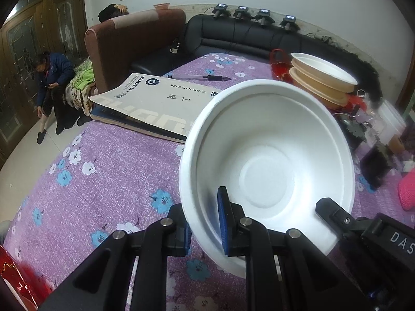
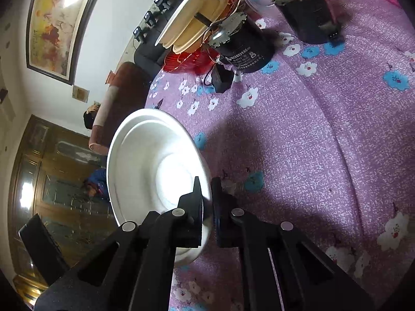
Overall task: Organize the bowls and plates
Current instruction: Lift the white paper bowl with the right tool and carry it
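Left wrist view: our left tool (image 1: 205, 223) pinches the white foam bowl (image 1: 267, 171) by its near rim, above the floral desk (image 1: 109, 171). Right wrist view: our right tool (image 2: 207, 207) is clamped on the bowl's (image 2: 153, 160) opposite rim. We judge a carry underway; next, nest it on the bowl stack (image 2: 186, 26) at the far edge.

My white bowl (image 1: 267, 160) looks like matt moulded pulp or foam, smooth, faintly grainy. My left gripper (image 1: 207, 223) is matt black plastic with ribbed blue pads and shiny metal pins. Tablecloth (image 1: 109, 171) is woven purple cloth, slightly rough. Notebook (image 1: 160, 101) cover is smooth paper. Black sofa (image 1: 249, 36) looks like glossy leather. Red dish (image 2: 186, 61) is glossy plastic.
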`<action>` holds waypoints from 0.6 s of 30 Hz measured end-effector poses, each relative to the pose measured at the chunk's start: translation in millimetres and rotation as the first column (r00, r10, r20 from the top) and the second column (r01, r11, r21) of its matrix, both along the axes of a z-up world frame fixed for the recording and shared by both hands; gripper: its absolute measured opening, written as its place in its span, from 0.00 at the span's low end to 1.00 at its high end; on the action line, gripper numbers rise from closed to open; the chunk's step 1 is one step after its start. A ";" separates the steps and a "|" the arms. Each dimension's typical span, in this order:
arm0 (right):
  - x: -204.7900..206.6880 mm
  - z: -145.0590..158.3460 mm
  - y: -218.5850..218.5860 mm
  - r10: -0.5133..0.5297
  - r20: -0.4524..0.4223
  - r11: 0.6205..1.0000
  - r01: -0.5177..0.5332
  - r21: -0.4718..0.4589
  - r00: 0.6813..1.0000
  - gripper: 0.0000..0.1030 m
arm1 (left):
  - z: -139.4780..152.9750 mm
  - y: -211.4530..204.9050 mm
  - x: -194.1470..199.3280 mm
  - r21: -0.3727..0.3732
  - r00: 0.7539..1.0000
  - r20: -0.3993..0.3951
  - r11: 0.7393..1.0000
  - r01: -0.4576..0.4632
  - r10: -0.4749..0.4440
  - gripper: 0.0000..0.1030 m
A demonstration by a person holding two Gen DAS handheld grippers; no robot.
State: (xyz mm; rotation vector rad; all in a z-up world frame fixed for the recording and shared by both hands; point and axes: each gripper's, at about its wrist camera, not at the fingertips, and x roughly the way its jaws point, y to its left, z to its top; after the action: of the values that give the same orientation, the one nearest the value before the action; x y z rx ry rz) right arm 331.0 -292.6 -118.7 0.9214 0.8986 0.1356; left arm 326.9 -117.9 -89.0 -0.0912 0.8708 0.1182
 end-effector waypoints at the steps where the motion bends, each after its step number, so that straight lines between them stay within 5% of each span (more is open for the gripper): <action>1: -1.0 0.4 -0.1 0.001 0.000 1.000 -0.001 -0.002 1.000 0.06 | 0.6 -0.8 -1.4 0.000 1.000 0.001 1.000 0.003 -0.003 0.15; 18: -65.5 14.6 -17.6 0.005 0.011 0.993 -0.004 -0.119 1.000 0.07 | 13.0 -18.6 -56.1 0.003 0.994 0.024 0.995 0.103 -0.103 0.15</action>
State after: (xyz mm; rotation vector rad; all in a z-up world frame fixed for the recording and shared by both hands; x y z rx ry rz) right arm 265.6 -310.2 -104.1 0.8067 0.8885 0.0899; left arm 270.8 -136.5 -76.0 -0.0464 0.8494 0.0215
